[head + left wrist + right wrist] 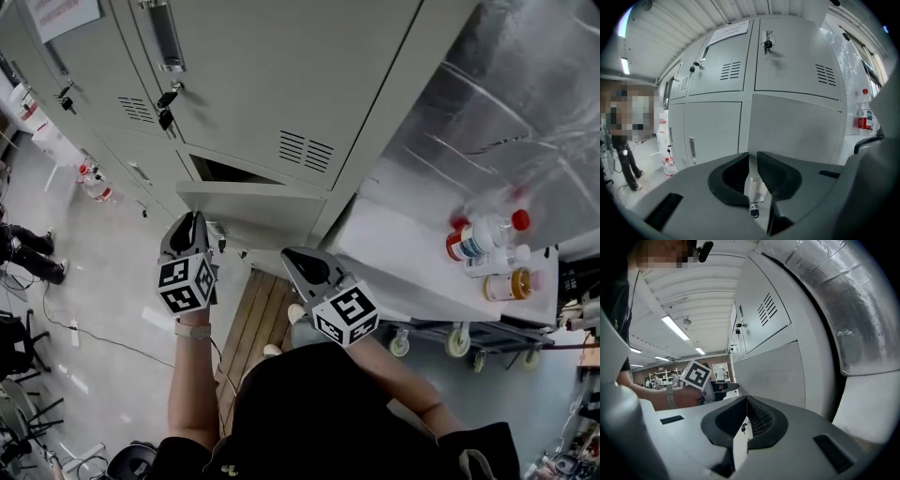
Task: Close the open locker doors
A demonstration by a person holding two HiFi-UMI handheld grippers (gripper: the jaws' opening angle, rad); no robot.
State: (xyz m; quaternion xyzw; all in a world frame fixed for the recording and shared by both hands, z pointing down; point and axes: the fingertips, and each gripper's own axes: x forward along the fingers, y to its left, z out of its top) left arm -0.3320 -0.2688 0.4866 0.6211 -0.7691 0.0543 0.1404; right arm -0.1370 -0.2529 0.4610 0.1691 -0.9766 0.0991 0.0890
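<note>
left gripper (753,154): jaws narrowly apart, by locker door (253,202) | right gripper (746,398): jaws together

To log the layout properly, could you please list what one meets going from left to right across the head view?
floor bottles → left gripper → right gripper → cart-top bottles

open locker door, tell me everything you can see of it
The open locker door is a plain pale grey panel, apparently sheet metal, in the lower row beneath a closed vented door. It stands ajar, hinged at the head view's right, with a dark wedge of interior showing behind its top edge. Its chrome handle, a small key hanging below, shows through the gap of the left tongs. The right tongs are close in front too; whether either touches it cannot be told.
</note>
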